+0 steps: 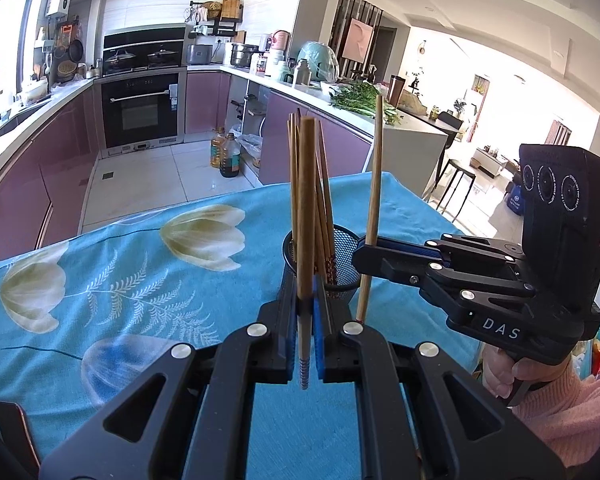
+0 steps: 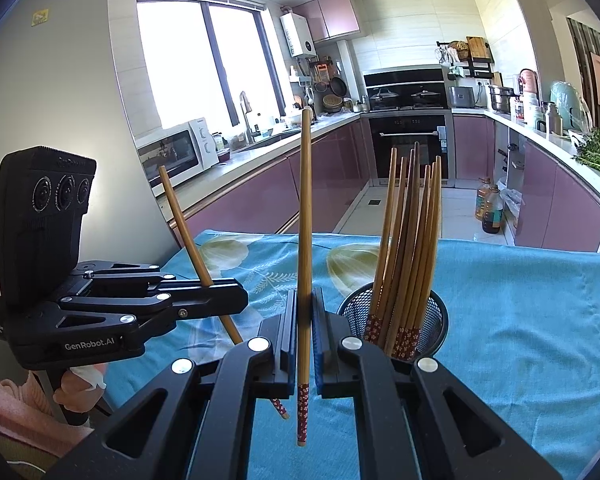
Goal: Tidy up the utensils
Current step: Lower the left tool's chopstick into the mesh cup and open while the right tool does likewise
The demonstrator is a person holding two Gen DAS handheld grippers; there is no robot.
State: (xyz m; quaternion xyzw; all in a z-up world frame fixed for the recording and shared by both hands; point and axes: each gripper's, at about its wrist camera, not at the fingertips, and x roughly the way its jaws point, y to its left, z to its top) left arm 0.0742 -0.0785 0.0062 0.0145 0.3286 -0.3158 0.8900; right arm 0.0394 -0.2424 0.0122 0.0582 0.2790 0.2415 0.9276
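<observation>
A black mesh cup (image 1: 344, 258) (image 2: 436, 322) stands on the blue flowered tablecloth (image 1: 140, 280) and holds several wooden chopsticks (image 2: 410, 240) upright. My left gripper (image 1: 306, 304) is shut on one chopstick (image 1: 306, 200), held upright just in front of the cup. My right gripper (image 2: 305, 304) is shut on another chopstick (image 2: 305, 200), upright with its red patterned end pointing down, left of the cup. In the left wrist view the right gripper (image 1: 363, 254) comes in from the right beside the cup's rim. In the right wrist view the left gripper (image 2: 238, 300) carries its chopstick (image 2: 180, 216) tilted.
The table's far edge (image 2: 420, 238) drops off to a tiled kitchen floor with oil bottles (image 1: 228, 152). Purple cabinets and counters line the room. A stool (image 1: 456, 184) stands past the table's right corner. Hands in pink sleeves (image 1: 560, 396) hold both grippers.
</observation>
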